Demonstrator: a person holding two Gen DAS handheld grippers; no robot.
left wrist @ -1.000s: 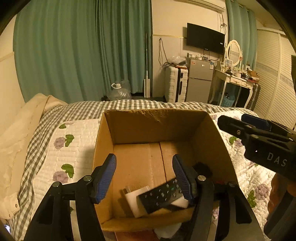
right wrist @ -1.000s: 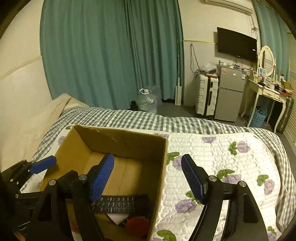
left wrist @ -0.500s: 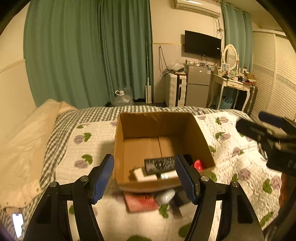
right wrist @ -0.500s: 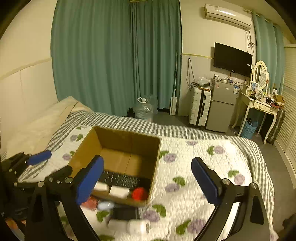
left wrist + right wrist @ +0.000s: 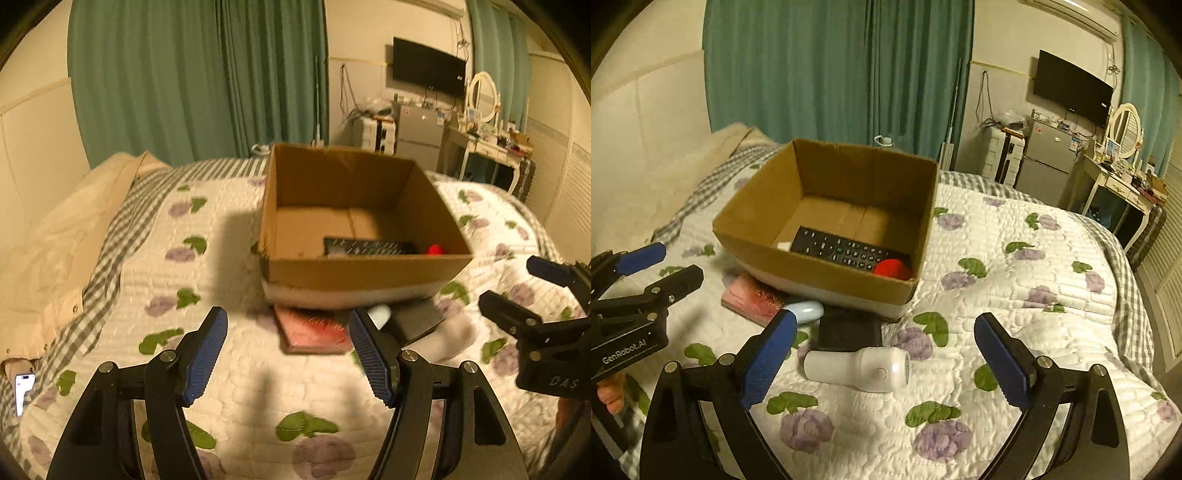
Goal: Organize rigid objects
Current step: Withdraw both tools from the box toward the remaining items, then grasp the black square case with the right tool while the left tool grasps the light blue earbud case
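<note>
An open cardboard box (image 5: 812, 273) sits on the quilted bed and holds a black remote (image 5: 846, 251), a red ball (image 5: 892, 268) and a small white item. In front of it lie a pink book (image 5: 751, 299), a light blue oval thing (image 5: 807, 312), a flat black thing (image 5: 849, 330) and a white cylindrical device (image 5: 860, 367). My right gripper (image 5: 884, 325) hangs wide open above the white device, touching nothing. My left gripper (image 5: 286, 328) is open and empty, just short of the pink book (image 5: 314, 328) and the box (image 5: 362, 269).
A beige cover (image 5: 55, 240) lies along the bed's left side, with a phone (image 5: 24, 387) near the lower left edge. Green curtains, a small fridge (image 5: 1049, 162) and a dressing table (image 5: 1123, 184) stand beyond the bed. The quilt (image 5: 1015, 277) spreads to the box's right.
Both grippers have drawn back from over the box to the near side of the bed. The right jaws have spread wider. The items in front of the box have come into view.
</note>
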